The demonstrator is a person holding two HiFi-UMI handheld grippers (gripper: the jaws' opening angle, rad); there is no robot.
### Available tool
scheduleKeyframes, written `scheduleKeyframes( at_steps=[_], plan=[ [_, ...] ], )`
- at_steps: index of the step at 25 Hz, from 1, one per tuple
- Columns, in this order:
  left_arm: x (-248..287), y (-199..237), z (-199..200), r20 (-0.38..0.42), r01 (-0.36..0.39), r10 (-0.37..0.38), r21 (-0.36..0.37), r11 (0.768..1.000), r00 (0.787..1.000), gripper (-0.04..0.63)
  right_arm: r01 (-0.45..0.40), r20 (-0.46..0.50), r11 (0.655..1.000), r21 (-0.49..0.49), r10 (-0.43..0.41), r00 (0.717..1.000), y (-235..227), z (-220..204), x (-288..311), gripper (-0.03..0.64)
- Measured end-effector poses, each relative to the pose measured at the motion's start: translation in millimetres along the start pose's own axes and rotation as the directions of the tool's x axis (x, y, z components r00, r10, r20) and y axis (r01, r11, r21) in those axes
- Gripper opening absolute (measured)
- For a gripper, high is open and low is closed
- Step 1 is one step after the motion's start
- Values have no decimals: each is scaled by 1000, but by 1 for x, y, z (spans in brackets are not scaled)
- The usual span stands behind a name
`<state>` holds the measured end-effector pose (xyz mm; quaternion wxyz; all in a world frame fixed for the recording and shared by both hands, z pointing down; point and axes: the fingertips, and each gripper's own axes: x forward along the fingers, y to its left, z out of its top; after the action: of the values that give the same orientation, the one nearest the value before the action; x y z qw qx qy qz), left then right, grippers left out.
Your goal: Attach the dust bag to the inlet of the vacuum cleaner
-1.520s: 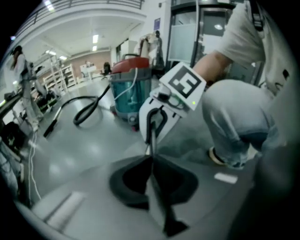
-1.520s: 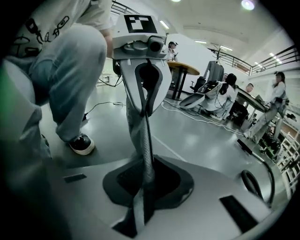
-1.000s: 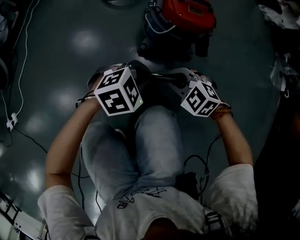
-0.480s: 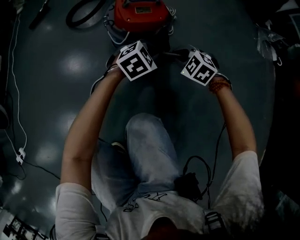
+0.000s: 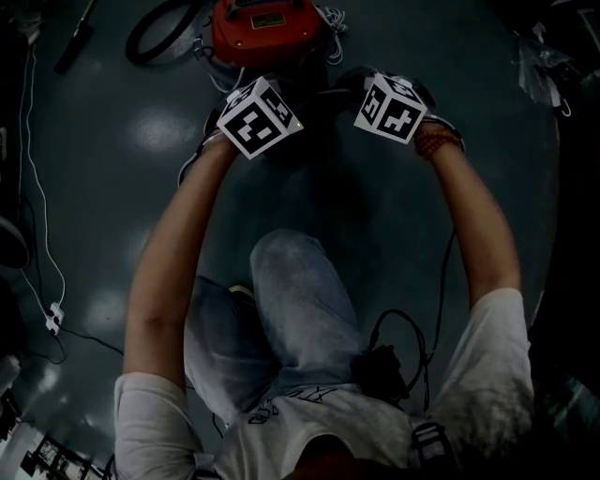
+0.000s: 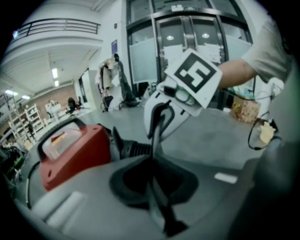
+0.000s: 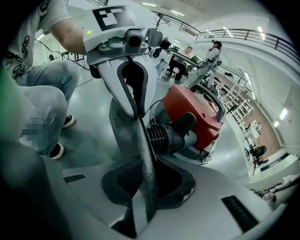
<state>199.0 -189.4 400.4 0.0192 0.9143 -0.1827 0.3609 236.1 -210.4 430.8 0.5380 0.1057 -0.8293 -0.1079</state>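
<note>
Head view: the left tool [image 5: 258, 117] and right tool [image 5: 389, 106] are being held at upper centre, just below the red vacuum cleaner [image 5: 262, 28].

Left gripper view: the dust bag [image 6: 156, 136] edge is being clamped by the left tool.

Right gripper view: the right tool's jaws are opening with the dust bag between them, near the ribbed inlet [image 7: 164, 136]. If that side is released before seating, the dust bag may sag off-line.

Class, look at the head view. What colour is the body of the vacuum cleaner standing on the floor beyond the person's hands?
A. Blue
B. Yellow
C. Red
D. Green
C: the vacuum cleaner at the top of the head view has a red body, and both gripper views show it red as well.
</note>
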Motion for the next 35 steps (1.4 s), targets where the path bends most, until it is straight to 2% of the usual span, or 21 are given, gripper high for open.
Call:
scheduleKeyframes(
  at_steps=[3,7,10,12,13,17,19,21,24,26,28,33,35],
  plan=[
    [-2,0,-2,3,11,-11,-7,1000,1000,26,12,-7,999,-41,-12,1000,-2,4,-2,52],
    [2,1,2,-75,10,0,129,992,997,28,0,58,998,58,-4,998,2,-1,2,52],
    [2,4,8,-109,30,-10,181,983,994,28,-7,105,991,136,-7,994,5,-4,5,52],
    [1,3,10,-113,18,6,205,979,994,28,9,100,993,122,-22,995,5,-3,4,52],
    [0,3,9,-101,4,17,200,980,995,28,22,89,995,96,-31,996,3,-2,3,52],
    [-4,9,-3,-15,-47,49,104,993,999,28,50,29,999,-3,-50,998,-2,8,-4,52],
    [-4,9,-4,-17,-56,59,116,992,998,28,51,28,999,-8,-51,998,-2,10,-6,52],
    [-3,10,0,-46,-60,68,163,985,997,28,47,57,998,48,-50,997,-1,7,-5,52],
    [0,14,11,-83,-58,79,228,972,993,29,31,125,981,190,-55,991,3,-1,-1,52],
    [1,17,14,-92,-61,86,251,966,992,29,28,147,971,237,-64,987,3,-3,1,52],
    [0,18,11,-78,-72,93,237,969,993,29,43,124,978,205,-69,990,0,-1,2,54],
    [-6,19,-2,-9,-106,108,112,988,994,31,82,13,997,-9,-82,997,-11,12,-3,63],
    [-6,19,-3,0,-114,115,103,988,993,31,82,2,996,-41,-82,997,-13,13,-3,66]
  ],
)
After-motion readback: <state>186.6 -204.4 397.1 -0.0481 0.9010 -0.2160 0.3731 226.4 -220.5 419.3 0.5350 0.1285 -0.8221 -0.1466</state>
